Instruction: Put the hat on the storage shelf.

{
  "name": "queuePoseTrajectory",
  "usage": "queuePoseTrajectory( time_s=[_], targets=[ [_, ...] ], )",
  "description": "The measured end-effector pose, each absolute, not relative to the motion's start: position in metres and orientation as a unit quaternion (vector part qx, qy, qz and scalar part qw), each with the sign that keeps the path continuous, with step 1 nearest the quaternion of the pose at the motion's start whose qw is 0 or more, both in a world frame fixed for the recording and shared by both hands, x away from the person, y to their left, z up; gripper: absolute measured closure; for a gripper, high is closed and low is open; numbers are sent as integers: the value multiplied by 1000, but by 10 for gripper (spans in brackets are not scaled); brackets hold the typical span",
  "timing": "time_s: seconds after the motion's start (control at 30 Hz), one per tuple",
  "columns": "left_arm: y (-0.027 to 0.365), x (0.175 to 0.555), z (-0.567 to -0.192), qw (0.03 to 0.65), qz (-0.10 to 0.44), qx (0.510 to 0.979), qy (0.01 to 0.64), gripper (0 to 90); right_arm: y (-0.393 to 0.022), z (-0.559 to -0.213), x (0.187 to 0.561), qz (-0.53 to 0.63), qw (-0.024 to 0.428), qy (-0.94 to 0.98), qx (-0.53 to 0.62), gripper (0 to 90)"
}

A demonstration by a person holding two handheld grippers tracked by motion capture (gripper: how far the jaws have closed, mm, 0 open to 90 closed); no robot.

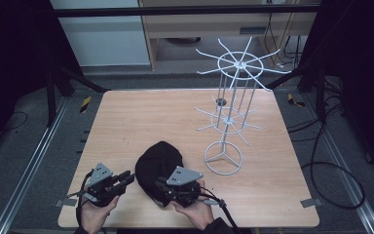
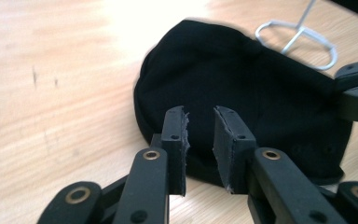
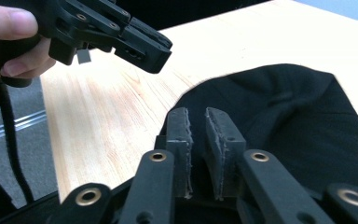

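1. Left hand-held gripper (image 1: 126, 178): low over the light wooden table (image 1: 141, 122), jaws aimed at the near-left edge of the soft black fabric cap (image 1: 158, 163).
2. Left state: released. Pads (image 2: 178, 135) apart with a narrow gap, nothing clamped; seen along the jaws in the left gripper view, cap edge (image 2: 242, 88) sits just beyond the tips, bare table visible through the lower part of the gap.
3. Right hand-held gripper (image 1: 159, 184): at the near edge of the cap, body partly over the fabric, cable trailing off toward the table's near edge.
4. Right state: released. Pads (image 3: 179, 135) slightly apart, cap fabric (image 3: 298, 121) directly behind and under the tips; cannot tell whether fabric sits inside the gap, no pinch visible.
5. Cap position: flat on the table, between the two hand-held grippers, right of the left one, ahead of and under the right one.
6. White wire spinner rack with ring base (image 1: 224, 158): upright on the table, beyond and right of the right hand-held gripper, near the cap but not touching.
7. Left hand-held gripper also seen in the right gripper view (image 3: 147, 49), upper left, held by fingers, above bare table, apart from the cap.
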State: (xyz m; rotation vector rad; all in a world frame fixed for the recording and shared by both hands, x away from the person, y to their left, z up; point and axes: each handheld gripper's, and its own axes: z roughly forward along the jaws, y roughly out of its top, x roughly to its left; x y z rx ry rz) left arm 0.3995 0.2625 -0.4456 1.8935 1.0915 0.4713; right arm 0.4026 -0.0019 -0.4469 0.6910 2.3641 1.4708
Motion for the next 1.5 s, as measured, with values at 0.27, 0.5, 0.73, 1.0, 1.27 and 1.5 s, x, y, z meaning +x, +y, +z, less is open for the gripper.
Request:
queuePoseTrajectory(
  time_s=[0.27, 0.5, 0.73, 1.0, 1.27, 1.5],
  targets=[
    [270, 403, -444, 439, 197, 746, 460, 708, -21, -440, 405, 520, 158, 798, 259, 741],
    [260, 406, -432, 448, 198, 740, 461, 611, -67, -436, 404, 513, 185, 783, 299, 652],
    [242, 412, -421, 449, 206, 740, 456, 528, -119, -448, 395, 501, 201, 767, 346, 600],
    [220, 419, -416, 451, 211, 743, 447, 473, -162, -451, 395, 490, 225, 744, 395, 523],
    [196, 429, -412, 442, 206, 754, 441, 446, -199, -458, 392, 464, 245, 735, 430, 492],
    [176, 437, -418, 416, 205, 769, 441, 403, -223, -464, 395, 440, 258, 728, 457, 460]
  ],
)
